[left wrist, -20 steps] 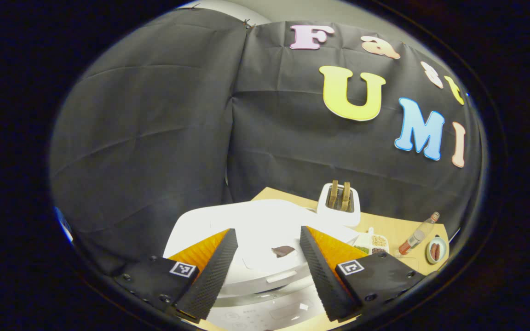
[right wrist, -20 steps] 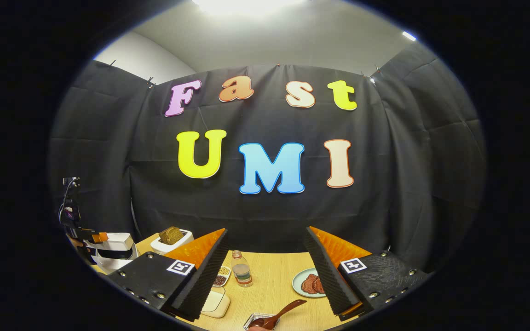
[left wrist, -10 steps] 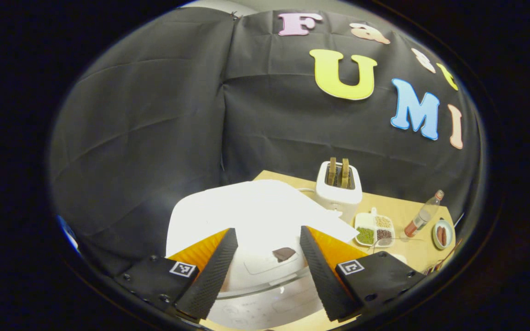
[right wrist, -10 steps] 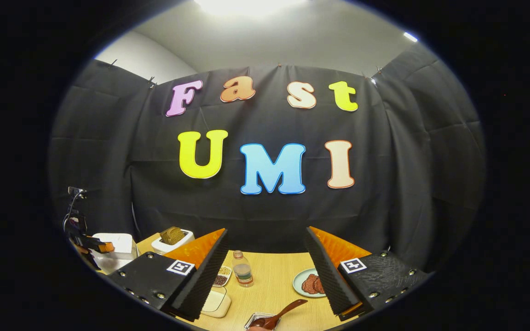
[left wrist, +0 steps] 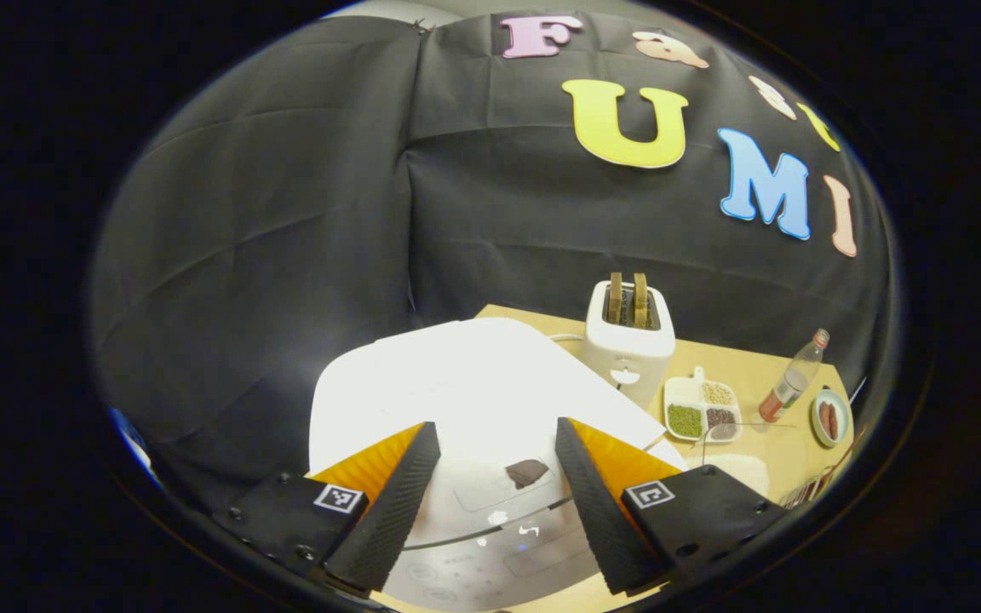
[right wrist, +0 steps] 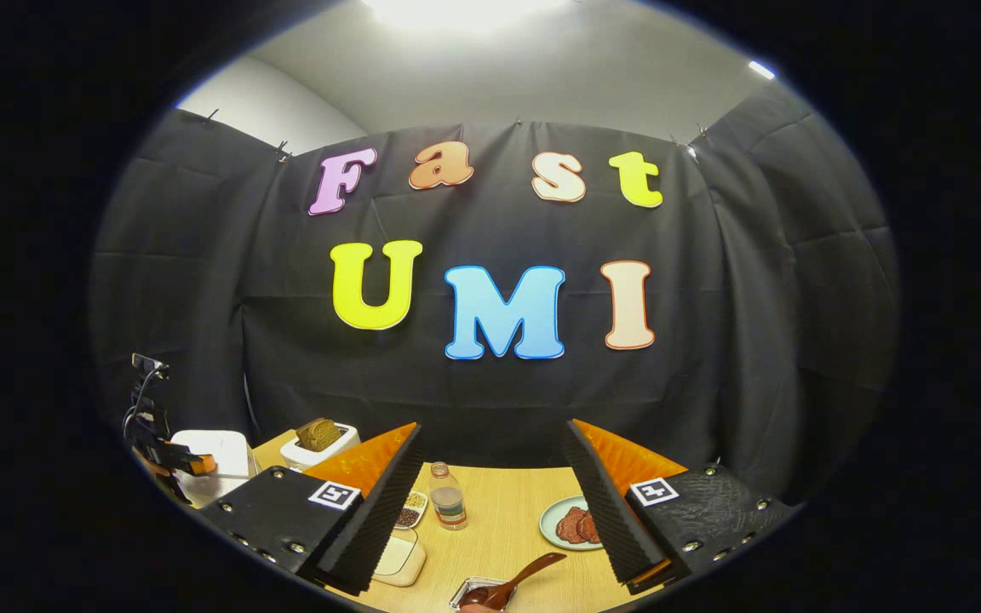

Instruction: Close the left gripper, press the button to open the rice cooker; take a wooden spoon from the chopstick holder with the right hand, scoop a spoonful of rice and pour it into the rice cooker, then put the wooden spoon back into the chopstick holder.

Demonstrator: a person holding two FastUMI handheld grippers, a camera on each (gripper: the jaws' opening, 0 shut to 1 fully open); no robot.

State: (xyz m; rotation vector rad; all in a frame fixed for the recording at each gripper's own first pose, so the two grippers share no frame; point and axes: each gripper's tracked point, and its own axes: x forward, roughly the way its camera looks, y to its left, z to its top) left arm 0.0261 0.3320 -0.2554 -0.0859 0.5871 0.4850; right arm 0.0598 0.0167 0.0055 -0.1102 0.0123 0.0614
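The white rice cooker [left wrist: 473, 392] lies just below and ahead of my left gripper [left wrist: 495, 430], which is open and holds nothing. A small dark patch [left wrist: 526, 472] on the lid's front shows between its fingers. I cannot tell whether the lid is latched. In the right gripper view the cooker [right wrist: 218, 451] stands at the far left with the left gripper [right wrist: 192, 464] over it. My right gripper [right wrist: 493, 427] hangs open above the table. Below it a brown wooden spoon [right wrist: 524, 575] leans out of a small holder [right wrist: 475, 589]. A white box of rice [right wrist: 401, 558] stands left of that.
On the wooden table [right wrist: 499, 528] stand a white toaster with bread [left wrist: 629, 336], a divided dish of beans [left wrist: 699, 409], a small bottle [right wrist: 448, 498] and a plate of meat slices [right wrist: 571, 524]. Black cloth walls close in the back and sides.
The left gripper has moved forward and tipped down over the rice cooker, whose lid now looks larger; from the right it has sunk lower. The right gripper has barely moved. Both stay open.
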